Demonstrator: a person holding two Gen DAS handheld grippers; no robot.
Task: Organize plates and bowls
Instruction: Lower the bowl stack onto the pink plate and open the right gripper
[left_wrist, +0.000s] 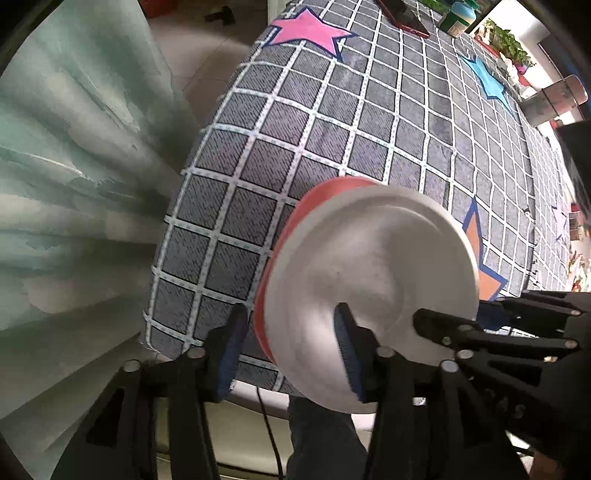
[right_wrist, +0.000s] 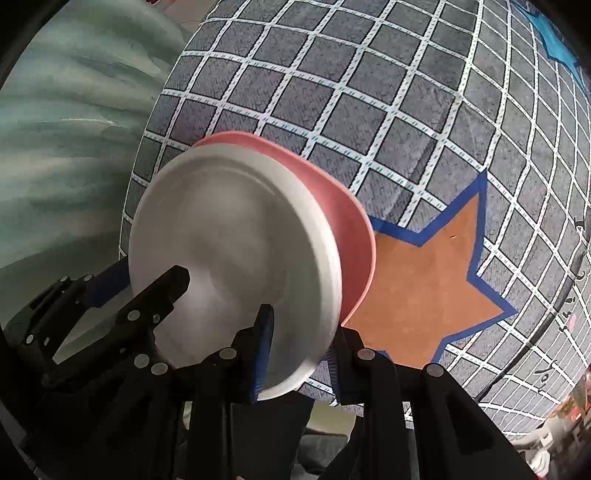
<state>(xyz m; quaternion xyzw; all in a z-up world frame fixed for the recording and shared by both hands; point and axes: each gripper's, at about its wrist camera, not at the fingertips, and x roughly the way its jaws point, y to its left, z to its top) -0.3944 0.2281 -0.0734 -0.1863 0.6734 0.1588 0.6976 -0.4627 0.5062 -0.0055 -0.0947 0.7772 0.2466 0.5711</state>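
Tools (left_wrist: 290, 354) — white plate (left_wrist: 369, 280), red-backed

No legible text, brand or number: small dark handwritten marks on the grey, white-gridded cloth worktop (right_wrist: 406, 122) near its right edge (right_wrist: 576, 288) are too distorted to read.
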